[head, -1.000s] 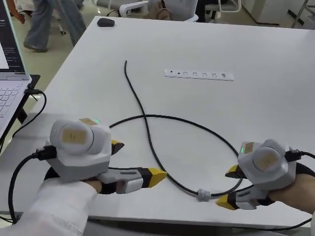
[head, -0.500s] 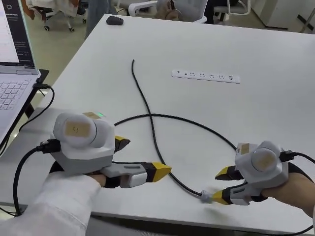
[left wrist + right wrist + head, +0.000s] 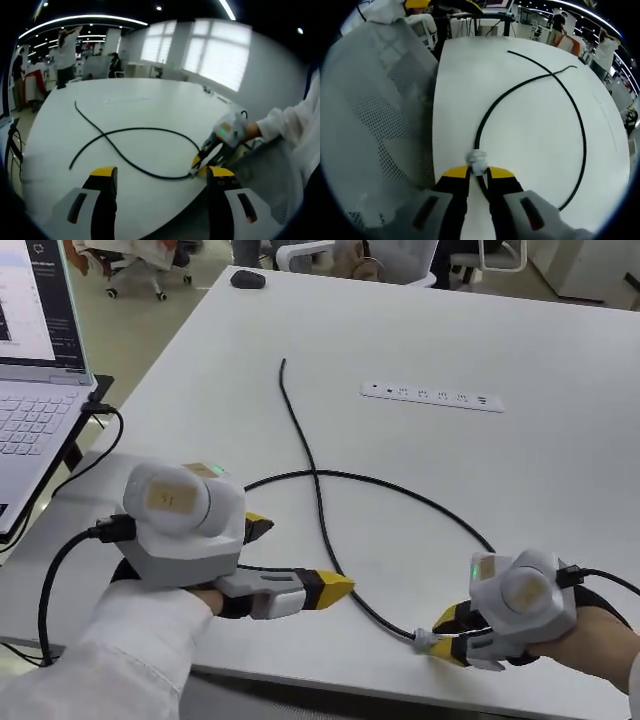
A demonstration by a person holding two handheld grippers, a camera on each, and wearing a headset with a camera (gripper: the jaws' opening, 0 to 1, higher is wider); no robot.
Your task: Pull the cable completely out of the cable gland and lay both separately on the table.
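1. Head view: a thin black cable [image 3: 316, 474] loops over the white surface [image 3: 560, 490]. The little pale cable gland [image 3: 424, 642] sits by the near edge, right at the right hand-held gripper [image 3: 447, 634]. The left hand-held gripper [image 3: 297, 558] gapes, empty.
2. Left gripper view: jaws wide apart, cable well ahead.
3. Right gripper view: jaws pinched on the cable just behind the gland. Cable looks light and floppy and the gland looks hard, so I'd grab the gland body.

laptop [image 3: 32, 340] — power strip [image 3: 432, 397] — mouse [image 3: 248, 279]

Head view: looking steeply down over the table [image 3: 450, 330].
Left gripper view: facing low across it.
Right gripper view: peering close along it.
Shared: all three taking in the cable [image 3: 316, 474] loop.
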